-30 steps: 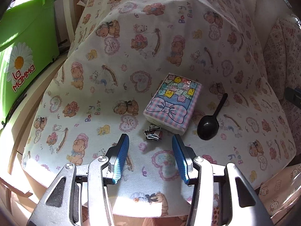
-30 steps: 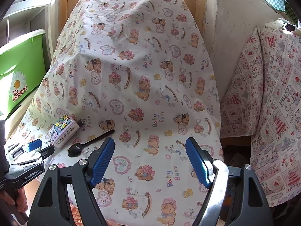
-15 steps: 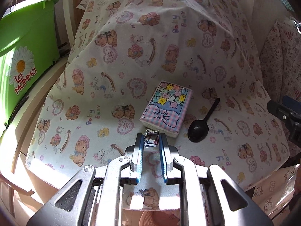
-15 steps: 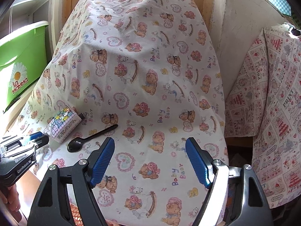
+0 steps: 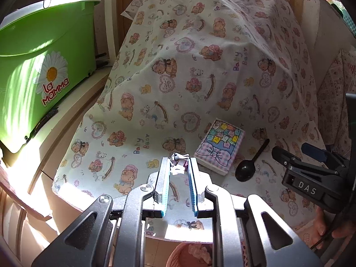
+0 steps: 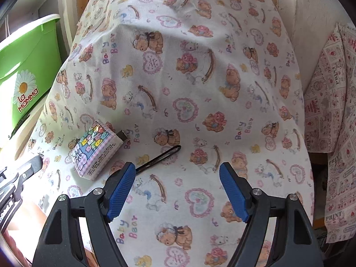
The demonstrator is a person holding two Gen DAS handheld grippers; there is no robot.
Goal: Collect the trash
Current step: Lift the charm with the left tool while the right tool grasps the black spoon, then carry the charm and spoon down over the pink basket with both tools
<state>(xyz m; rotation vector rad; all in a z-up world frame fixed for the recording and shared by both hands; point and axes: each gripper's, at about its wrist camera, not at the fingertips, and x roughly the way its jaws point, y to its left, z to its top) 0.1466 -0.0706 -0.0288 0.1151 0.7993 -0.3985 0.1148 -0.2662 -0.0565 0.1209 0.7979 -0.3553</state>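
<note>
We count one printed cloth (image 5: 200,71), one green bin (image 5: 40,71), one tissue pack (image 5: 219,146), one black spoon (image 5: 245,172), one crumpled wrapper (image 5: 178,162). Left gripper (image 5: 178,166) clenched on the wrapper, now lifted clear of the cloth; a second ago it lay loose between wide jaws. Right gripper (image 6: 178,178) released, empty, now closer to the spoon.

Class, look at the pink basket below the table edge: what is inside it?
Inside the pink basket, crumpled pale scraps show. The left gripper covers the rest.
</note>
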